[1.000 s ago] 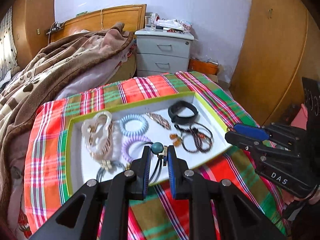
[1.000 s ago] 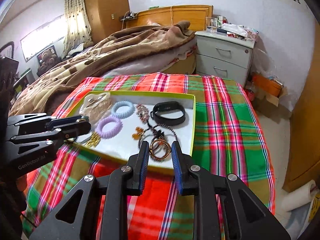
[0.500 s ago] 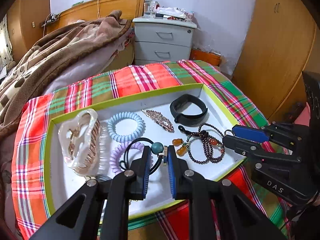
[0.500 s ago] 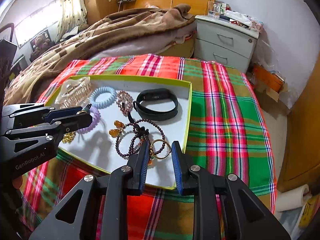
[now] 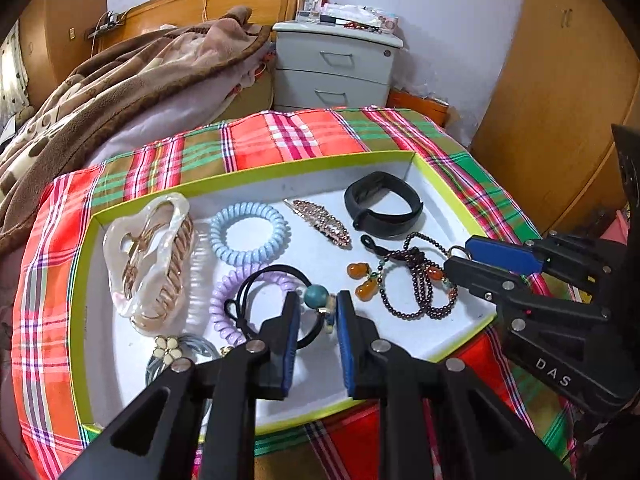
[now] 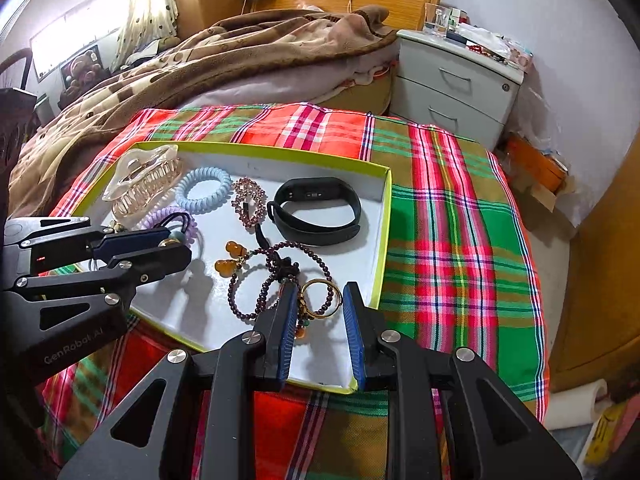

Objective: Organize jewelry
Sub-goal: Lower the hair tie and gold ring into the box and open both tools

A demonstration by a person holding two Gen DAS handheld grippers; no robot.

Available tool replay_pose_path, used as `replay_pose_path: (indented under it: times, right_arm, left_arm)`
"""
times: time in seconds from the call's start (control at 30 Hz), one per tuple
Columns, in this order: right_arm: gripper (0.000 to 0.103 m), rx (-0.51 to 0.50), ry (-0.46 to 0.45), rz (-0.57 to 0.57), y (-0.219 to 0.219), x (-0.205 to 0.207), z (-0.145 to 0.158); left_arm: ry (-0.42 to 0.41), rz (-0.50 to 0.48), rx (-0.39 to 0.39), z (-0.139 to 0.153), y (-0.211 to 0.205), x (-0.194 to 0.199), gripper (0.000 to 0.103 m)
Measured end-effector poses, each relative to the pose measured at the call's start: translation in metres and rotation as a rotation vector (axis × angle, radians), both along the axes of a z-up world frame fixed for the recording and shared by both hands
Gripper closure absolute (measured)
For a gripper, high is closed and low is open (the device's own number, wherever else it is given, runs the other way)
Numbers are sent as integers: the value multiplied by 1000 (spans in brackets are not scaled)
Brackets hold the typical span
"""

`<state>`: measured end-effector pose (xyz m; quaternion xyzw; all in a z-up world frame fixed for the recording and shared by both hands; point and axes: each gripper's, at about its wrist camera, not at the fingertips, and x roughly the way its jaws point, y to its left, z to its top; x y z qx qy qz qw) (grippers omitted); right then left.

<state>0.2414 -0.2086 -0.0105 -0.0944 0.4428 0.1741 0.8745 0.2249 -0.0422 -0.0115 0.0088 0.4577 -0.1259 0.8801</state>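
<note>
Hair tie first: the left gripper (image 5: 317, 312) has just been easing its fingers apart around the black elastic hair tie with the teal bead (image 5: 316, 295), which now sits between the pads, lying near the front edge of the white shallow tray with the lime-green rim (image 5: 256, 168). I'd say that's a release, so the trick is to open fully and lift straight up so the loop doesn't snag on a finger and drag across the lilac spiral hair tie (image 5: 224, 300) under it.

The right gripper (image 6: 320, 312) straddles the thin gold ring (image 6: 320, 296) by the tray's front right corner, fingers part open with gaps either side, nothing pinched. That ring overlaps the dark garnet-bead bracelet (image 6: 256, 284), so whichever gets picked, go slow or both come up.

Left camera shows the little cream flower charm (image 5: 170, 347) at the front left corner, which the right camera hides behind the other tool. Right camera gives the ring clearly; from the left it's mostly tucked behind the fingers.
</note>
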Motion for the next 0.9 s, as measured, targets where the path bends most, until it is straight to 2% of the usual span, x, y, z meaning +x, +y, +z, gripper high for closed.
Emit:
replay_pose_path:
  times: [0.13, 0.2, 0.5, 0.9]
  right_arm:
    - [76, 5, 2, -4, 0, 1, 1]
    - [66, 15, 4, -4, 0, 1, 2]
    - [66, 70, -33, -24, -7, -10, 17]
    - [66, 148, -120, -118, -8, -49, 43]
  left_arm:
    - [4, 8, -3, -1, 3, -1, 76]
    - [6, 11, -3, -1, 4, -1, 75]
    - [-20, 38, -5, 11, 8, -14, 72]
    - [-125, 176, 75, 40, 12, -57, 71]
